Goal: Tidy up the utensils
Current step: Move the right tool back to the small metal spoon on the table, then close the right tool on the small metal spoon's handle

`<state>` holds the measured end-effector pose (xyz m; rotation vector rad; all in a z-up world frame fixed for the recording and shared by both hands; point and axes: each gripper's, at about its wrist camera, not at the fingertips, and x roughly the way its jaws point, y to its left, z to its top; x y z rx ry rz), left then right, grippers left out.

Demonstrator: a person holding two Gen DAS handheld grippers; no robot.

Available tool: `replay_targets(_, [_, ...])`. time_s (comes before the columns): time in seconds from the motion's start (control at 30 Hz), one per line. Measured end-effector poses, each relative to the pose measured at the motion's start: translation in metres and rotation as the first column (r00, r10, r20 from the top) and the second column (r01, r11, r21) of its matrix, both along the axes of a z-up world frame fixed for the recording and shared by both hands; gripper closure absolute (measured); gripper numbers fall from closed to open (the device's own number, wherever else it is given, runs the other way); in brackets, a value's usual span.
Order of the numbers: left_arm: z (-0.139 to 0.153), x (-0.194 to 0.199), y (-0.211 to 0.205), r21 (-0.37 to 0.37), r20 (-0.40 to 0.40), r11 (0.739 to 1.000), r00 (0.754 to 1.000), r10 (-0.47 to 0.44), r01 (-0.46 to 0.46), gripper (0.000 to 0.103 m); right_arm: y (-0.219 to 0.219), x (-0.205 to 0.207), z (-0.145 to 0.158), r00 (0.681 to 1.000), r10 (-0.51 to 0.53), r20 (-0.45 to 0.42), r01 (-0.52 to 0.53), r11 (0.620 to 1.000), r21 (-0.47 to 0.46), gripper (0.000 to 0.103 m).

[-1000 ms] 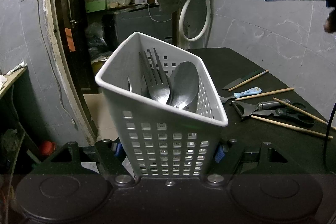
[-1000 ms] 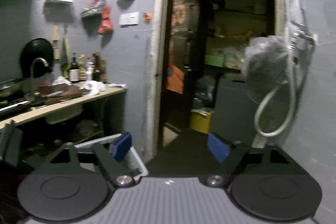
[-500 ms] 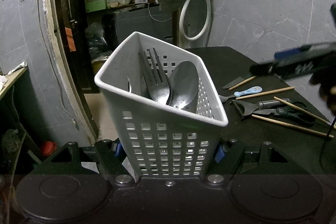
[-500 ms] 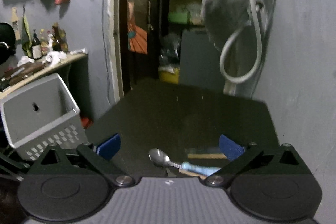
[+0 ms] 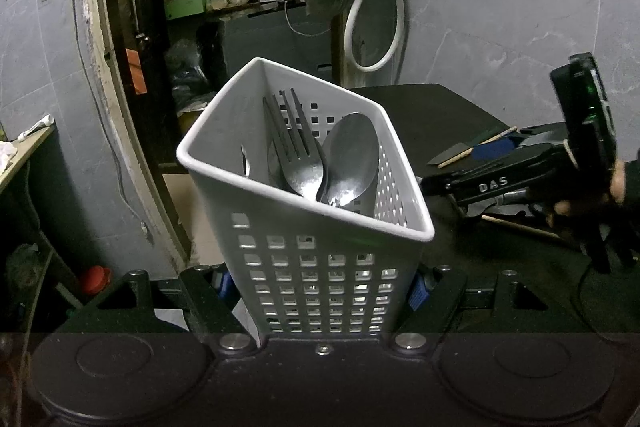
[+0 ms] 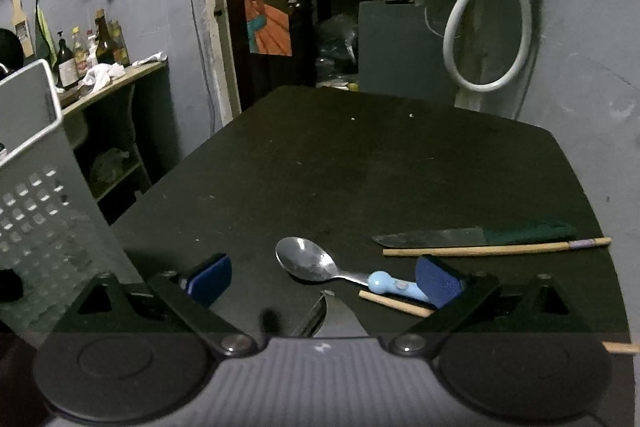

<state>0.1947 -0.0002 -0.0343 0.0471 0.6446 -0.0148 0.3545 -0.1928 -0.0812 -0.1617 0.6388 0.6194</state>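
We see the left gripper [image 5: 322,285] clamped on the white perforated caddy [image 5: 320,267], which holds a fork [image 5: 298,163] and a large spoon [image 5: 352,157]. The right gripper [image 6: 322,277] has just been opening; its jaws stand spread, nothing pinched. Beyond, a blue-handled spoon [image 6: 308,261] lies on the dark table [image 6: 360,155], then a chopstick [image 6: 496,249] beside a knife [image 6: 432,238].

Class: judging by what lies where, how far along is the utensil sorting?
Done: a fork and big spoon stand in the white caddy, clamped by the left gripper. In hand: nothing; the right gripper is open over the blue-handled spoon. Left: knife, chopsticks.
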Motion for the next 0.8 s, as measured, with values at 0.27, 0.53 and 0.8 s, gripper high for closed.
replay_targets(0.27, [0.001, 0.002, 0.0, 0.001, -0.007, 1.0, 1.0, 0.003, -0.003, 0.026, 0.009, 0.016, -0.014, 0.998, 0.019, -0.059, -0.021, 0.999, -0.034, 0.002])
replay_targets(0.53, [0.002, 0.002, -0.001, 0.004, -0.009, 1.0, 1.0, 0.004, -0.004, 0.026, 0.009, 0.02, -0.016, 0.998, 0.027, -0.059, -0.029, 0.999, -0.035, 0.003])
replay_targets(0.8, [0.001, 0.002, -0.001, 0.003, -0.008, 1.0, 1.0, 0.004, -0.004, 0.026, 0.015, 0.017, -0.019, 0.995, 0.074, -0.061, -0.078, 0.995, -0.059, 0.013])
